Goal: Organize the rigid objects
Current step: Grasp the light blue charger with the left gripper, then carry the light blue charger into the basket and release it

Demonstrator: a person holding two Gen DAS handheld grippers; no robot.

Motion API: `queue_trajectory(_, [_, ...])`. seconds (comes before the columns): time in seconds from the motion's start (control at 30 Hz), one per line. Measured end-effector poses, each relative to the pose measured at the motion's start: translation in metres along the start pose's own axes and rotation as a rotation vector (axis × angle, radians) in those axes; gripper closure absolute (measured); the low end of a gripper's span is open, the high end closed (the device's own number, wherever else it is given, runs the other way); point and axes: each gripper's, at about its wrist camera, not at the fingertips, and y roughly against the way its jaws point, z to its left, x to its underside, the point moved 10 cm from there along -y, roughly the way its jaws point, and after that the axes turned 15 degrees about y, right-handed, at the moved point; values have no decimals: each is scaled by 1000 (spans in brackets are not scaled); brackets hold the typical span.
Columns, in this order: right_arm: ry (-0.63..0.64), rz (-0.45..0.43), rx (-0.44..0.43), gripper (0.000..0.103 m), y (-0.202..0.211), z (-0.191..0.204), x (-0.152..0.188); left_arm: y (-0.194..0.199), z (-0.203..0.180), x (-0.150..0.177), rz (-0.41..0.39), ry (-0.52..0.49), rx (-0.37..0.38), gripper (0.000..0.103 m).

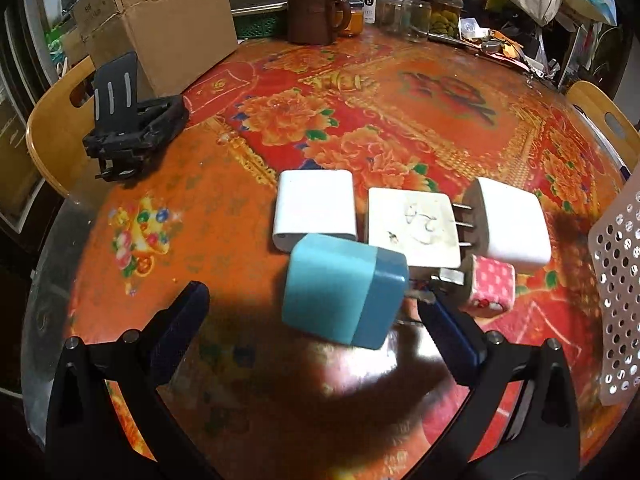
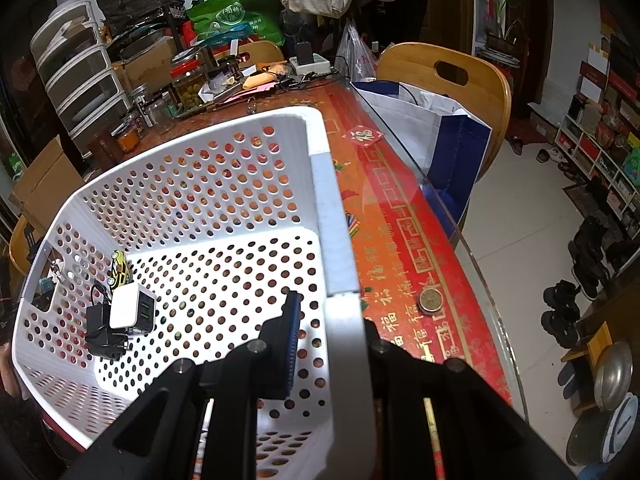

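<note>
Right, left hand-held gripper [image 1: 312, 320] is spread fully wide with nothing gripped; the blue charger [image 1: 344, 290] sits just ahead of it, roughly between the two fingertips but not touched by either pad. Its long axis runs across the gap, pale end toward the left finger, darker end toward the right one, tilted a bit, so the fingers would close along that axis unless the wrist rolls. Behind it on the table [image 1: 200, 208] lie more chargers in a cluster: a white one [image 1: 314, 210], a scuffed flat white one [image 1: 412, 226], a white three-pin plug [image 1: 512, 226] and a small pink patterned one [image 1: 490, 286], all close together. Left hand is clearly the nearer one for these. Right hand-held gripper [image 2: 332, 344] is clamped shut on the rim of the white perforated basket [image 2: 340, 240], steadying it. Only the right wrist view shows the basket's inside: a white USB charger [image 2: 132, 306], a black adapter [image 2: 100, 330] and a yellow toy car [image 2: 120, 270] already in one corner. The left wrist view catches only a basket edge at far right, but is the only one showing the loose chargers.
</note>
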Motion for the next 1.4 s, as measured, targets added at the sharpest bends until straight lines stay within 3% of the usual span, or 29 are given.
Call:
queue_trajectory(0.13, [-3,0,2,86,0,-1,0,1,-2,-5,-26,-4,-2,1])
queue_trajectory(0.2, [-2,1,2,86,0,-1,0,2,-5,-7,-43,-11,7,9])
queue_trajectory(0.27, [-2,0,2,86,0,-1,0,6,-7,-7,-65,-25,-1,39])
queue_trajectory(0.3, [-3,-1,3,86,0,-2,0,8,-7,-8,-85,-36,-24,43])
queue_trajectory(0.5, [-1,-2,1,86,1,-2,0,20,-7,-9,-136,-51,-68,43])
queue_trajectory(0.7, [9,-6,9,86,2,-4,-1,58,-5,-18,-256,-73,-162,43])
queue_trajectory(0.97, [22,-20,1,86,3,-2,-2,104,-22,-31,-326,-118,-216,43])
queue_trajectory(1.4, [37,-42,-10,86,3,0,-4,170,-111,-32,-436,-284,-221,43])
